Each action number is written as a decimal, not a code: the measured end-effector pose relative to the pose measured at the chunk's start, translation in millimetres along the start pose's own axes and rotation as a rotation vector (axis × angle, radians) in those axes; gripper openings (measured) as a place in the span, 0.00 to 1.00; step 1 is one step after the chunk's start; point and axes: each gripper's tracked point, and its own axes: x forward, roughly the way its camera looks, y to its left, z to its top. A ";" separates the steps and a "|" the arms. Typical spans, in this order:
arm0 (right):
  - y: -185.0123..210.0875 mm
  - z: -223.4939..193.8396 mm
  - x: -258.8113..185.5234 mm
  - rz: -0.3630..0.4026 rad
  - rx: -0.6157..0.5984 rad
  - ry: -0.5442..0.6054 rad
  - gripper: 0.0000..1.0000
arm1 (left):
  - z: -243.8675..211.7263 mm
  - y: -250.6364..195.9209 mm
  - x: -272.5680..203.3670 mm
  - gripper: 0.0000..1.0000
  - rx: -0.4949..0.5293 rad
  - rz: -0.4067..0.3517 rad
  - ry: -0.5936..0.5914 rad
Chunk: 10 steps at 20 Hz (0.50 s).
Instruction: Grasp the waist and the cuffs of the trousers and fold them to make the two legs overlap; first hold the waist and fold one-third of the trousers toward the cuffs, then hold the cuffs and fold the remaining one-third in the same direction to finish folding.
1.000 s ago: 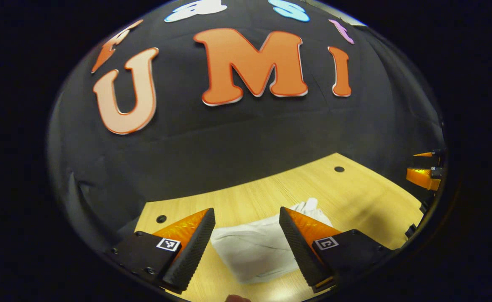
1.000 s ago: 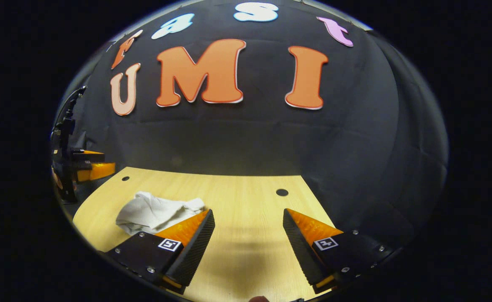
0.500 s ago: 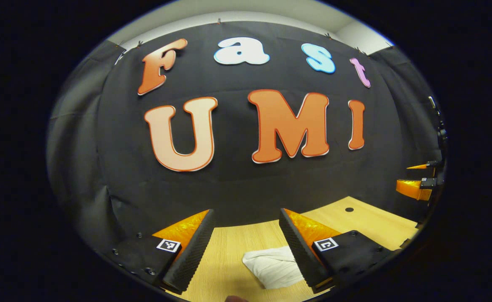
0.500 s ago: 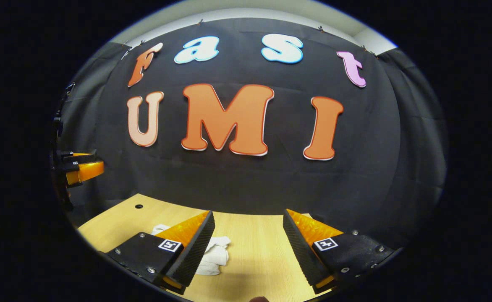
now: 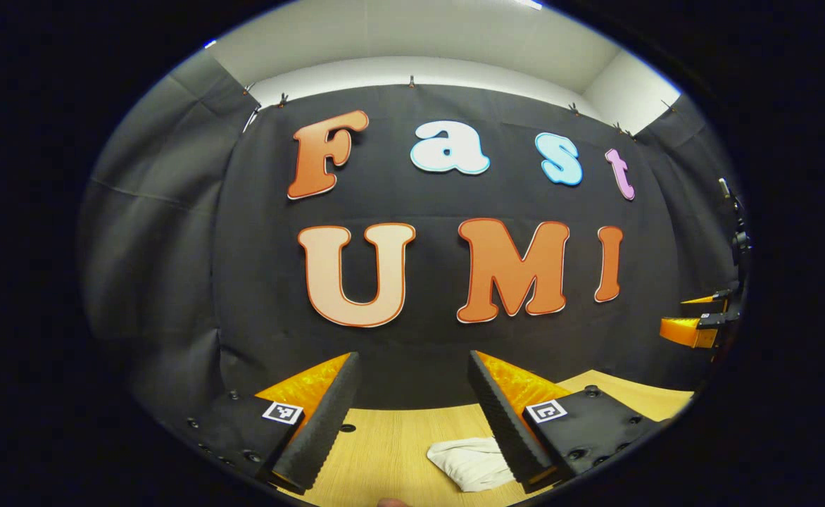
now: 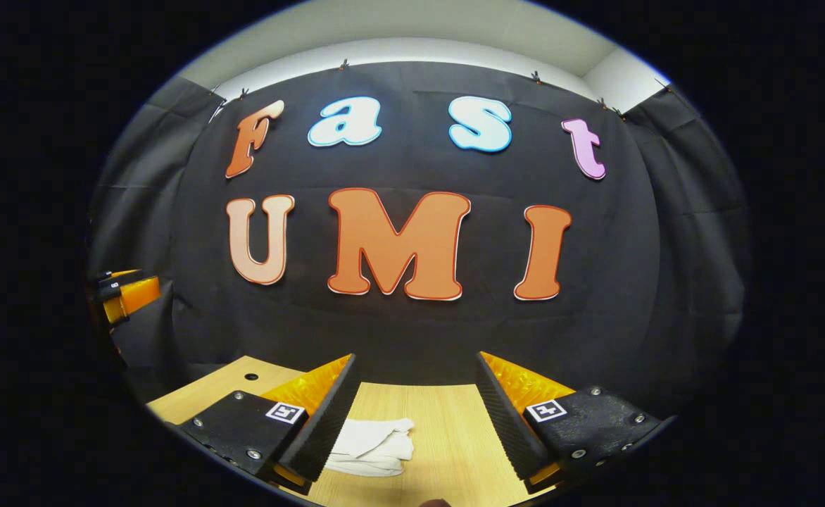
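Note:
The white trousers point(image 5: 467, 461) lie bunched in a folded heap on the wooden table point(image 5: 384, 451), low in the left gripper view beside the inner edge of that view's right finger. My left gripper point(image 5: 410, 415) is open and holds nothing, raised above the table. In the right gripper view the trousers point(image 6: 374, 443) lie beside the left finger. My right gripper point(image 6: 416, 415) is open and holds nothing as well. Each gripper appears at the edge of the other's view: the right gripper point(image 5: 697, 320) far right, the left gripper point(image 6: 124, 292) far left.
The table point(image 6: 448, 451) has small round holes point(image 6: 251, 377) near its back edge. The black cloth wall stands close behind the table, with a white wall and ceiling above it.
Both grippers have lifted and tilted up, away from the table; the trousers have slid toward the bottom of both views and more of the wall shows. Both stay open.

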 end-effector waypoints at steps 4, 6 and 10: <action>6.7 -2.5 -29.2 -0.052 -0.034 -0.002 0.98 | 4.7 3.4 -4.0 0.99 0.030 -0.017 -0.034; 10.3 -4.5 -42.2 -0.062 -0.049 0.005 0.98 | 4.8 0.2 -8.0 0.99 0.018 -0.030 -0.043; 15.0 -5.5 -50.2 -0.050 -0.085 0.004 0.99 | -1.9 -12.8 -18.8 0.97 -0.008 -0.072 -0.007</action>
